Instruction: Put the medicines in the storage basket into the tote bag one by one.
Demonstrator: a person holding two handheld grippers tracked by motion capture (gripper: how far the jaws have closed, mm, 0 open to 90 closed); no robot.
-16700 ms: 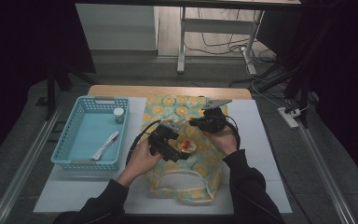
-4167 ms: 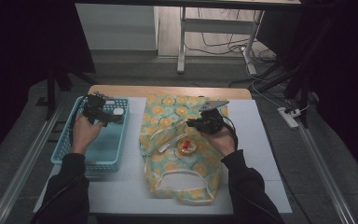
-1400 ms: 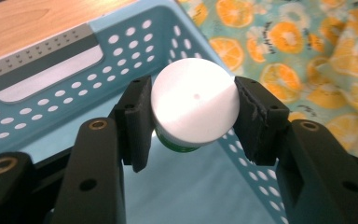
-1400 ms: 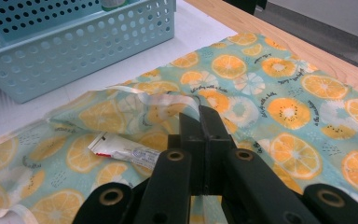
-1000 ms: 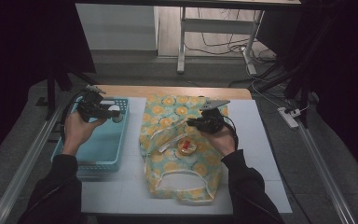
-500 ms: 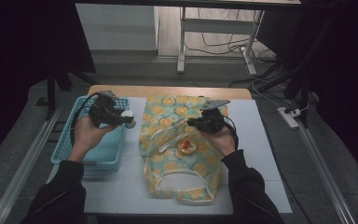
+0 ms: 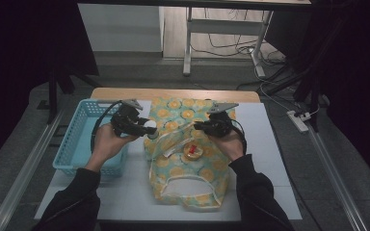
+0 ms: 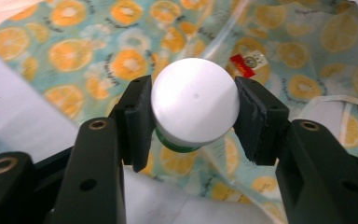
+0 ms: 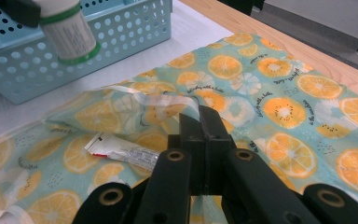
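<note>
we note a grey floor (image 7: 24,159) around the wooden table (image 7: 173,94). beyond it stand a white metal frame (image 7: 189,43) and loose cables (image 7: 231,45); a power strip (image 7: 299,121) lies at right. surroundings are dark.

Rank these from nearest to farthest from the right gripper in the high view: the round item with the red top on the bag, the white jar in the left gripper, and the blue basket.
1. Round red-topped item: on the orange-print bag, just below and left of the right gripper.
2. White jar: to the left, clamped in the left gripper over the bag's left edge.
3. Blue basket: farthest, at the table's left side.
</note>
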